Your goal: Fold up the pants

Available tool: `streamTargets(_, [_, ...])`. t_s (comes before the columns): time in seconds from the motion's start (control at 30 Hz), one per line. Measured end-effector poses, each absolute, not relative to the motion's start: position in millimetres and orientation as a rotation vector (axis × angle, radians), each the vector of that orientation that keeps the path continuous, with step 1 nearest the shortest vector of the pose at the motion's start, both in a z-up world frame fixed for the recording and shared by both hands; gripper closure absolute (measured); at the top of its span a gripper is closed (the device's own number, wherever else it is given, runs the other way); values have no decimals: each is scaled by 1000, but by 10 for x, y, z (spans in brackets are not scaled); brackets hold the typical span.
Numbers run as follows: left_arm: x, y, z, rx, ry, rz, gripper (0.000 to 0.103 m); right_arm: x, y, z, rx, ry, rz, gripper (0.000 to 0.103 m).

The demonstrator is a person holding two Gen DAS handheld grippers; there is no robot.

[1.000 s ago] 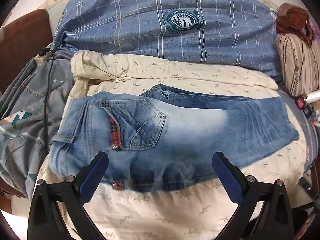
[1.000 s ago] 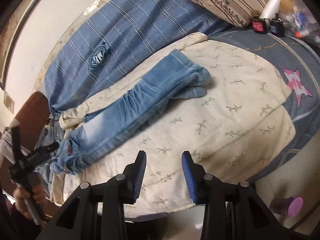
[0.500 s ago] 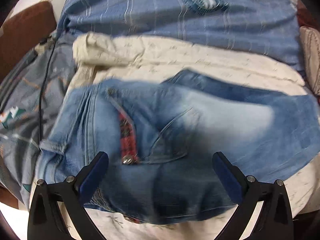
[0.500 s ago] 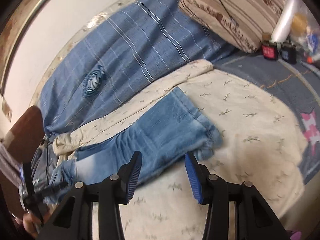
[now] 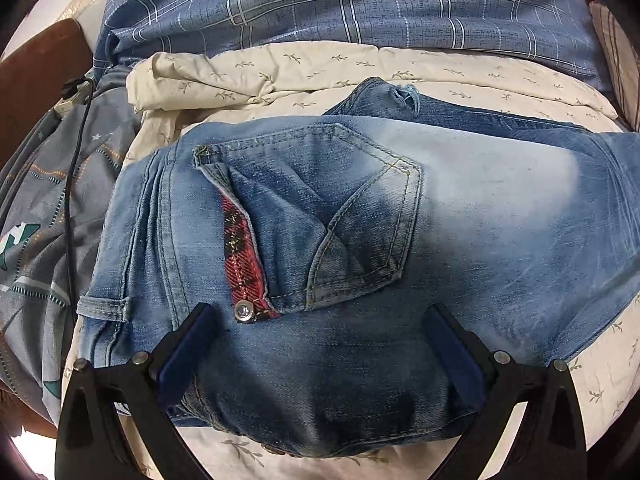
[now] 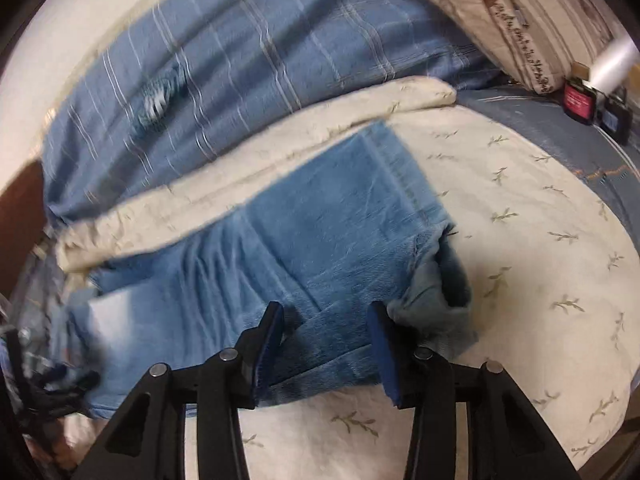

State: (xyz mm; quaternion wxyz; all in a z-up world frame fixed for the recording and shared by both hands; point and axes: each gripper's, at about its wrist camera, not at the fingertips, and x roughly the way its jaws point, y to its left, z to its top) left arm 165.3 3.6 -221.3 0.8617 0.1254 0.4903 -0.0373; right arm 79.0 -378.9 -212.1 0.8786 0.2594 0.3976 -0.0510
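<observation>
Faded blue jeans (image 5: 460, 216) lie folded lengthwise on a cream leaf-print quilt (image 5: 320, 68). The left wrist view shows the waist end, with a back pocket and red plaid trim (image 5: 242, 256). My left gripper (image 5: 320, 354) is open wide, its fingers straddling the near edge of the waist. The right wrist view shows the leg end of the jeans (image 6: 320, 232), with the hems (image 6: 436, 292) turned up. My right gripper (image 6: 326, 348) is open, its fingers on either side of the near edge of the leg close to the hems.
A blue plaid blanket (image 5: 360, 12) lies behind the quilt. A grey patterned cover (image 5: 40, 216) with a black cable lies to the left. A striped pillow (image 6: 520, 20) and small dark boxes (image 6: 580, 102) are at the far right of the bed.
Both grippers have moved forward and down onto the jeans. The left now straddles the waist edge, the right the leg edge near the hems. Both stayed open.
</observation>
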Motion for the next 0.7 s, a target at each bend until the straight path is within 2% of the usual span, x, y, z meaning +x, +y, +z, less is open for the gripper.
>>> streamTargets(0.17, [1652,31,-2217,256,1027,-71,0,525,-4000,-2124,559,840,-59,56])
streamTargets(0.27, [1614,46,-2140,242,1030,-76,0,364,-4121,-2148,591,901,-61,47])
streamTargets(0.3, [1584,56,-2093,225,1023,-84,0,294,-4214,-2162,633,908,-72,47])
streamTargets(0.53, [1444,93,-1690,80,930,-152,0,-109,-4795,-1939,814,635,-178,46])
streamTargets(0.7, [1673,78,-1479,47,900,-159,0,139,-4773,-1885,824,621,-176,46])
